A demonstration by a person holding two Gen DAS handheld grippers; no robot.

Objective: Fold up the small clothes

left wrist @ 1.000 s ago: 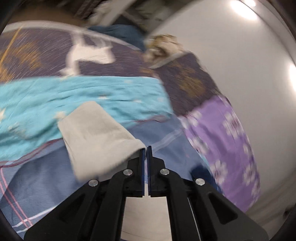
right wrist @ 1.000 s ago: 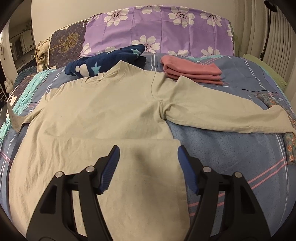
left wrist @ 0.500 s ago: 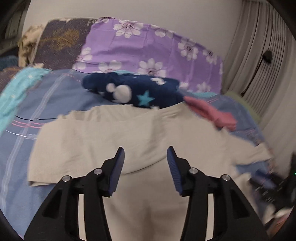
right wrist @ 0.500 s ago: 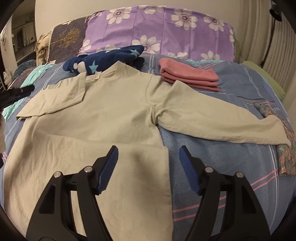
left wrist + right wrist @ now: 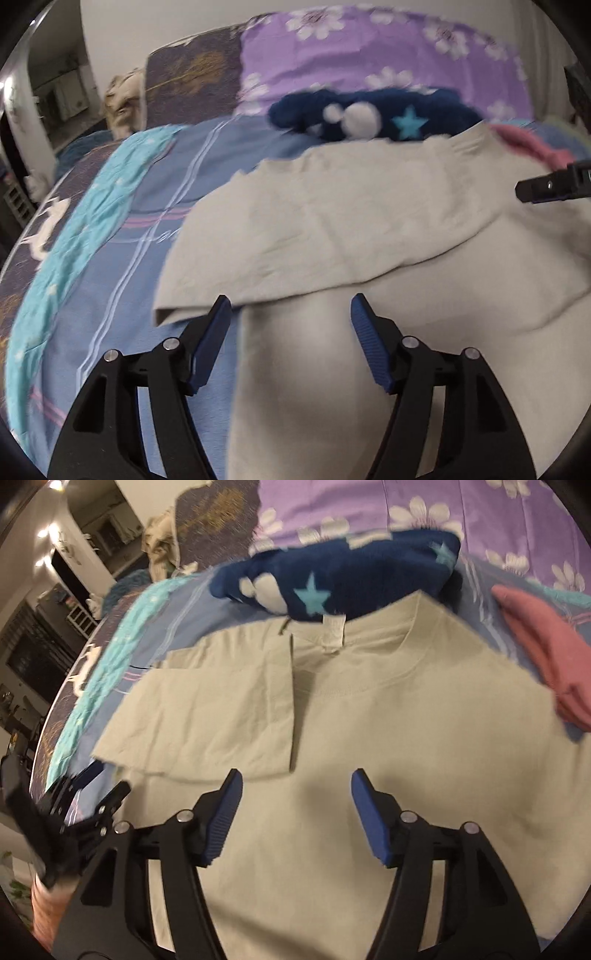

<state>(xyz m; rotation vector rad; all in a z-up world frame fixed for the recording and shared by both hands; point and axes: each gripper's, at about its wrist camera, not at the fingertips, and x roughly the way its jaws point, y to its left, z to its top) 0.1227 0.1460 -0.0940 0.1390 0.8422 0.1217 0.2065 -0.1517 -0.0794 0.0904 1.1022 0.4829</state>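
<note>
A beige long-sleeved shirt (image 5: 424, 738) lies flat on the bed, collar toward the pillows. Its left sleeve (image 5: 207, 709) is folded in across the chest. The shirt also shows in the left wrist view (image 5: 332, 229). My left gripper (image 5: 290, 317) is open and empty, just above the shirt's left edge below the folded sleeve. It also shows in the right wrist view (image 5: 88, 801). My right gripper (image 5: 295, 794) is open and empty above the shirt's chest. Its tip shows at the right edge of the left wrist view (image 5: 546, 184).
A navy star-patterned garment (image 5: 332, 579) lies beyond the collar. A folded pink garment (image 5: 535, 642) lies at the right. Purple flowered pillows (image 5: 369, 48) stand at the head of the bed. A turquoise cloth (image 5: 85, 221) runs along the blue striped sheet (image 5: 147, 258) at the left.
My left gripper let go of the left sleeve, which now lies folded across the chest, and opened wide. My right gripper moved forward toward the collar, still open.
</note>
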